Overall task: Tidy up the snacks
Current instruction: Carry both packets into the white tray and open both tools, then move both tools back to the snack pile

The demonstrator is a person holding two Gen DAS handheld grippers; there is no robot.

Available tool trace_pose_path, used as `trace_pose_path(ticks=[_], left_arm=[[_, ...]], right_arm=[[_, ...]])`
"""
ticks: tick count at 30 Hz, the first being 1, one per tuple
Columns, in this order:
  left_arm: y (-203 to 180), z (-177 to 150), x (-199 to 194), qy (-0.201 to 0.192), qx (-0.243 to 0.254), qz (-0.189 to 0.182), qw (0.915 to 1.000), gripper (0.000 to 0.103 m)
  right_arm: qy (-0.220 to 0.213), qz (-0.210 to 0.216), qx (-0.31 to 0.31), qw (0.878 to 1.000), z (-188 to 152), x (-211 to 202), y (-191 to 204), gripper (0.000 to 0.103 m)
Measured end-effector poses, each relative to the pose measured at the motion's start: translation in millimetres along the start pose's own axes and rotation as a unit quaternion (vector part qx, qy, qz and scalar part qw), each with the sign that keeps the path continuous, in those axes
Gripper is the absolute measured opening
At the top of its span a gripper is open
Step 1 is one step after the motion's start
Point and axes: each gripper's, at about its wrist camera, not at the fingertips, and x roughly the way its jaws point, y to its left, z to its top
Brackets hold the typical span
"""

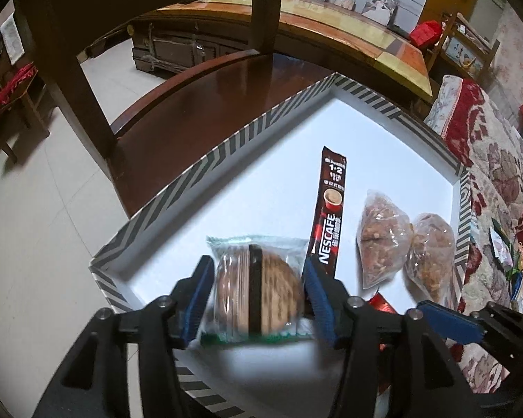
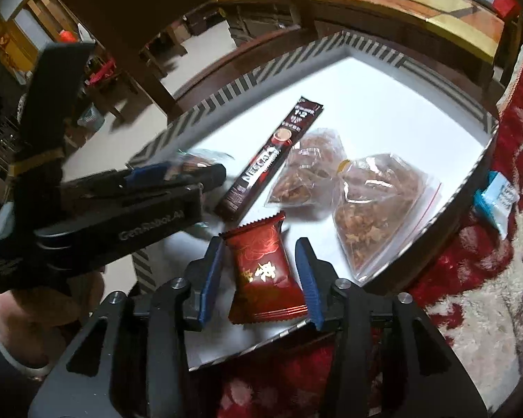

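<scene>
A white box with a striped grey rim (image 1: 226, 142) (image 2: 244, 83) holds the snacks. My left gripper (image 1: 257, 263) stands open around a clear-wrapped round biscuit pack (image 1: 258, 292) that rests in the box's near left corner, its pads beside the wrapper. My right gripper (image 2: 259, 242) is open, with small gaps to either side of a red sachet (image 2: 261, 271) lying on the box floor. A brown Nescafe stick (image 1: 329, 216) (image 2: 272, 156) and two clear bags of brown snacks (image 1: 381, 237) (image 2: 376, 209) lie further in. The left gripper (image 2: 177, 181) also shows in the right wrist view.
A dark wooden chair (image 1: 191, 104) stands behind the box on the pale tiled floor. A red floral cloth (image 1: 498, 174) lies to the right with loose wrappers (image 1: 505, 254) and a blue-white packet (image 2: 498, 198) on it.
</scene>
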Motion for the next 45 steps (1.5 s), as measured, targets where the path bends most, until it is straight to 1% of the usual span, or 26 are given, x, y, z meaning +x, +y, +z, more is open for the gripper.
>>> trace_pose_path(ticks=[3,5,10,14,18,24,31,35,41,45], left_arm=[[-1,1,-6,-0.008,-0.004,-0.008,0.9999,0.078],[-3,1,-10,-0.014,-0.002,-0.008,0.9999,0.079],[-12,1,-20,-0.023,0.008,-0.008,0.9997,0.079],[-26,-1,-32,-0.038,0.027,-0.008,0.9989,0.080],[-44,-2,-43,-0.050,0.047,-0.017,0.9975,0.081],[-77,-8,-52,-0.052,0.077,-0.039,0.9949,0.082],[-117,-20,-56,-0.044,0.113,-0.063,0.9907,0.082],[-140,-27,-56,-0.035,0.134,-0.075,0.9875,0.083],[-175,-33,-46,-0.012,0.157,-0.099,0.9826,0.083],[-197,-28,-33,0.010,0.169,-0.114,0.9790,0.083]], right_arm=[[-0.015,-0.001,0.003,1.000,0,-14,0,0.042],[-0.023,-0.001,0.005,1.000,-1,-20,-2,0.042],[-0.045,-0.007,0.014,0.999,-4,-41,-6,0.042],[-0.057,-0.015,0.021,0.998,-8,-54,-12,0.042],[-0.071,-0.025,0.032,0.997,-15,-69,-21,0.042],[-0.088,-0.044,0.053,0.994,-31,-94,-41,0.042],[-0.106,-0.065,0.096,0.988,-55,-122,-76,0.042],[-0.116,-0.082,0.124,0.982,-76,-142,-101,0.042],[-0.120,-0.108,0.173,0.972,-109,-161,-144,0.042],[-0.122,-0.111,0.202,0.965,-125,-166,-167,0.042]])
